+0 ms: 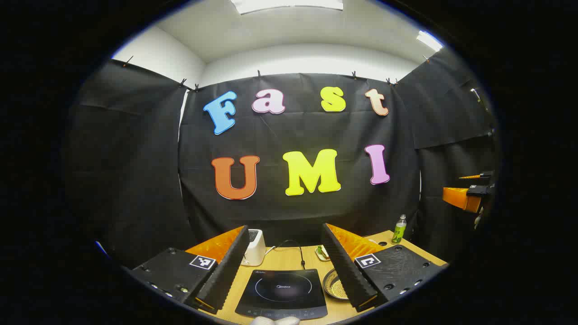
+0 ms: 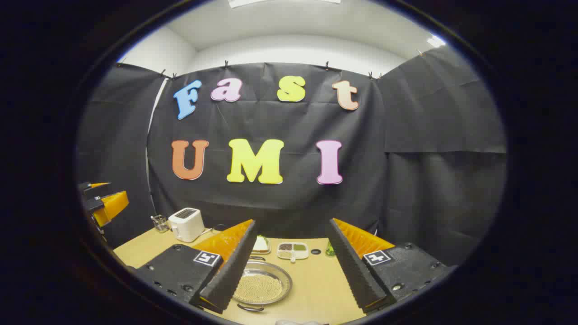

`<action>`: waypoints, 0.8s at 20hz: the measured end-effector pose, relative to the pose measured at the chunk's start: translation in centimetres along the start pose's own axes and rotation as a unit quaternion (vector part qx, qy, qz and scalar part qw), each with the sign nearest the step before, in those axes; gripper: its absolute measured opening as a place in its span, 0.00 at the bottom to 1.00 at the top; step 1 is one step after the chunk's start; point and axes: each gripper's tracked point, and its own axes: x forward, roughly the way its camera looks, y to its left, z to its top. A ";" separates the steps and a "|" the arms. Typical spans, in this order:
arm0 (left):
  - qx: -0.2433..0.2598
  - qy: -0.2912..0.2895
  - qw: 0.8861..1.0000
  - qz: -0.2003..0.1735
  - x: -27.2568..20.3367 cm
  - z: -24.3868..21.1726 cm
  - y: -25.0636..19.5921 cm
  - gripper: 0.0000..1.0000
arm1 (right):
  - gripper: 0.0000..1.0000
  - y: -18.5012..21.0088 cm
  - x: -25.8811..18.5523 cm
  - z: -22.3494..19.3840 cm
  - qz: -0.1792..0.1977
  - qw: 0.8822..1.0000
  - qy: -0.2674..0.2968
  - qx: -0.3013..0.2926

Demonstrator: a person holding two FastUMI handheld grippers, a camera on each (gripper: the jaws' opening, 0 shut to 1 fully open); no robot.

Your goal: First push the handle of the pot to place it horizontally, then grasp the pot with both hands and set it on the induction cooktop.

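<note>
The pot (image 2: 261, 283) sits on the table (image 2: 320, 289), just right of the cooktop (image 1: 283, 293). It is a shallow metal pan, and something pale and grainy covers its bottom. One handle (image 2: 249, 308) shows at its near rim and a second at the far rim, so the handles appear to run front to back rather than side to side. Judge the first step as not yet done: the pot looks untouched.

Your right gripper (image 2: 289, 266) hangs above the pot with its jaws spread wide and nothing between them. Your left gripper (image 1: 285, 266) hangs over the cooktop, likewise spread and empty.

Next, lower the right gripper and push the near handle sideways until the handles lie across. Push low and slowly; the pot may slide instead of turning. A toaster (image 1: 254, 247) and small dishes (image 2: 292, 249) stand behind, well apart from the pot.
</note>
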 end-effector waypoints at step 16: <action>-0.002 0.000 1.000 -0.006 0.3 -0.3 0.0 0.96 | 0.84 2.1 0.8 -1.6 0.024 0.999 0.023 0.015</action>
